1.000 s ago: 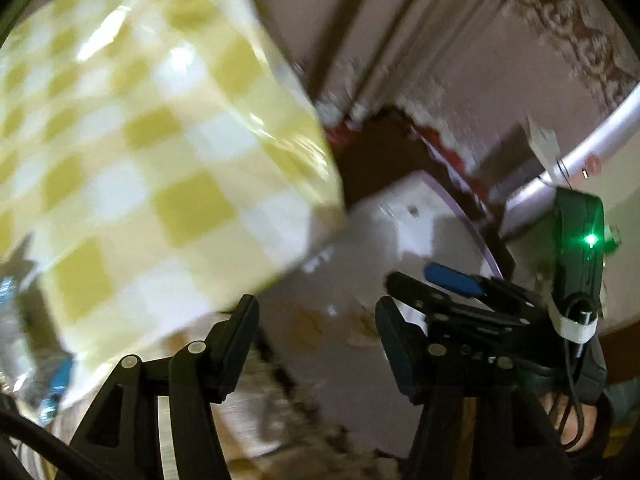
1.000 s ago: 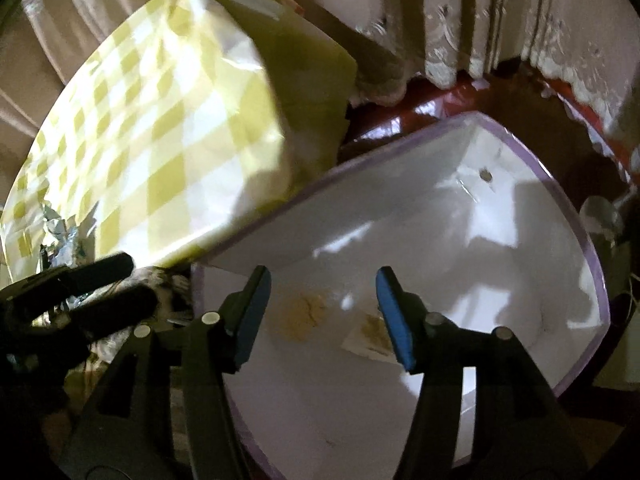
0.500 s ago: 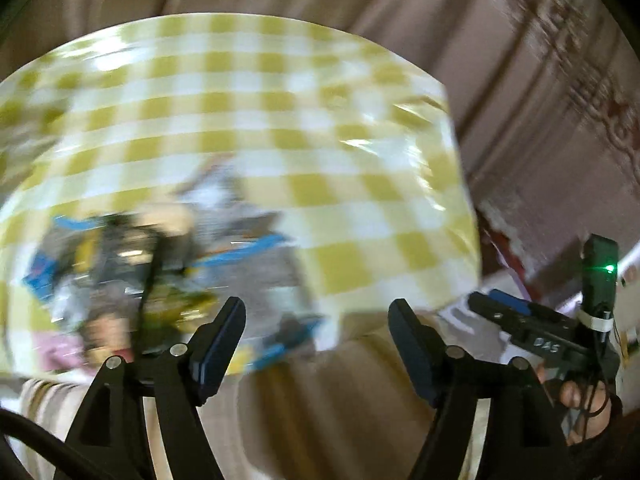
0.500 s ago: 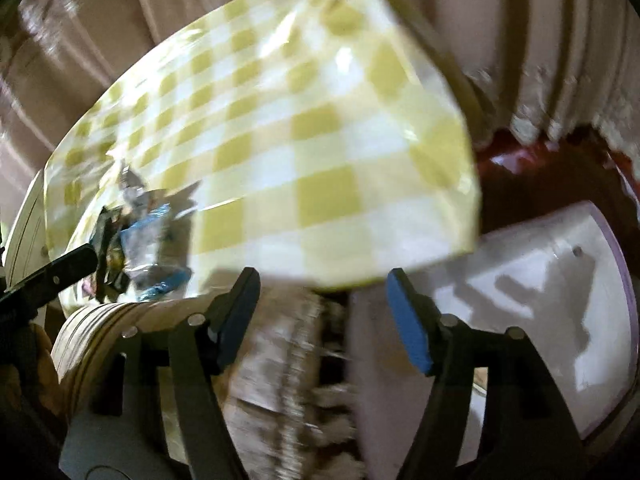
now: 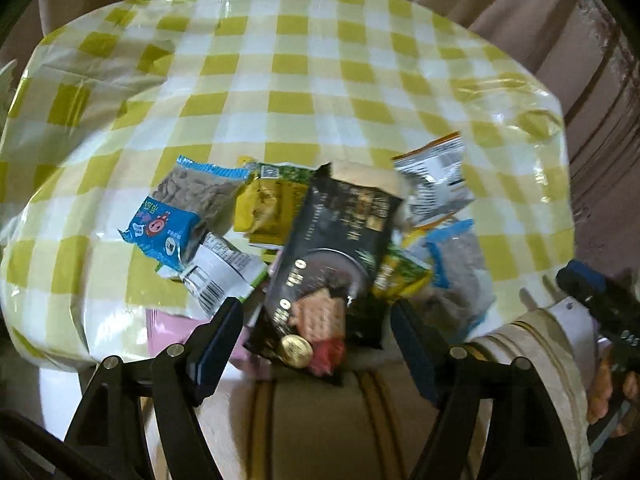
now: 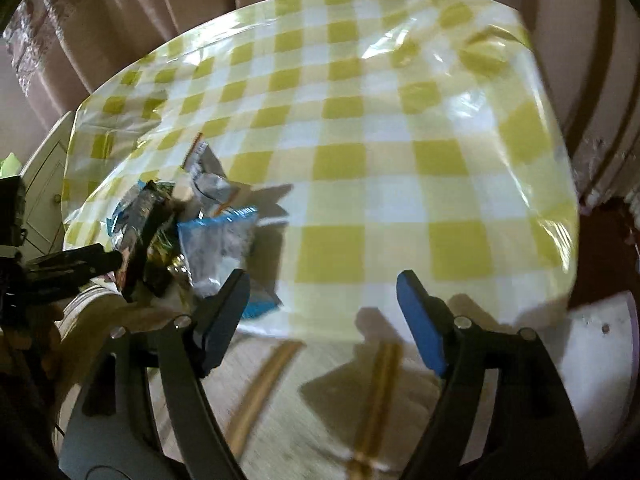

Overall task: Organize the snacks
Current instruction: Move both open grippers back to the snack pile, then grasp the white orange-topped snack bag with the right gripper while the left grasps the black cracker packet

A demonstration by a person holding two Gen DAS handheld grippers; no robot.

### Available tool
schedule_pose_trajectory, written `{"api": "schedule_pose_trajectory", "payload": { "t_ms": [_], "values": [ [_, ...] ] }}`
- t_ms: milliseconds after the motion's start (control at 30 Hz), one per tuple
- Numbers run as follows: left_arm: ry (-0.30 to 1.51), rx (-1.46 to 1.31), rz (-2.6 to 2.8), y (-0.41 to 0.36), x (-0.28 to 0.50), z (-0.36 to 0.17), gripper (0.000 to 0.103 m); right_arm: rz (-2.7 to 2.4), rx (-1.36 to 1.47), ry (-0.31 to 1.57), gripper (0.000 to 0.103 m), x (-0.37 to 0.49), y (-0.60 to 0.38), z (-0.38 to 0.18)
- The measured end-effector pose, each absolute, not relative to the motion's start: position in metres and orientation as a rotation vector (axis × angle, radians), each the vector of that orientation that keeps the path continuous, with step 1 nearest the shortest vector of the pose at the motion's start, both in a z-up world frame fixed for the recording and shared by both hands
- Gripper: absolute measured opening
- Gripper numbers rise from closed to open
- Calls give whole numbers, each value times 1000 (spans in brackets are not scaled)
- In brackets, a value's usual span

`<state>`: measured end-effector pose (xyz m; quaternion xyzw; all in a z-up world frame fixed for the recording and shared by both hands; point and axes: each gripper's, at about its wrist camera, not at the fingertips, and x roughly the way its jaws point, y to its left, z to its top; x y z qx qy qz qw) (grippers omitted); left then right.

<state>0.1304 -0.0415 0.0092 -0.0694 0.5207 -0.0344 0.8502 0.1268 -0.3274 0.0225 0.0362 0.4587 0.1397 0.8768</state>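
On my left wrist view, my left gripper (image 5: 316, 334) has its jaws standing wide apart with nothing between them, hovering at the near edge of the table covered in a glossy yellow-and-white checked cloth (image 5: 304, 64). The snacks lie in one loose heap on that cloth, close to the near edge. Going from the left of the heap: a blue-and-white crinkled packet with a red cartoon face (image 5: 168, 222) lies tilted, a white packet end with a barcode (image 5: 218, 270) just below it, and a pink flat wrapper (image 5: 168, 330) sits at the cloth's edge beside my left finger. Next comes a yellow-green foil packet (image 5: 268, 208), partly under a long black cracker packet with a biscuit picture (image 5: 332, 260) that overlaps most of the pile and reaches the table edge. A gold round coin-like sweet (image 5: 297, 350) rests at its lower end. Further right a silver-and-orange foil packet (image 5: 436, 182) stands tilted, and a clear bag with blue trim (image 5: 460, 264) lies below it. At the far right my right gripper (image 5: 600, 300) shows side-on

In the right wrist view its jaws (image 6: 322, 318) are wide apart and empty, over the bare cloth right of the heap; a white box with purple rim (image 6: 600, 340) sits low at the right edge
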Motion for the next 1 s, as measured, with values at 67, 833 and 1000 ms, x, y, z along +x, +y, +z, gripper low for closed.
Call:
{"api": "schedule_pose_trajectory", "payload": {
  "t_ms": [67, 833, 1000],
  "values": [
    [1112, -135, -85, -41, 137, 2, 77, 309, 63, 950, 78, 133, -316, 25],
    [1124, -104, -153, -48, 148, -9, 55, 428, -97, 936, 79, 214, -205, 6],
    [1114, -85, -126, -49, 147, -7, 55, 444, -106, 944, 73, 219, -197, 1]
  ]
}}
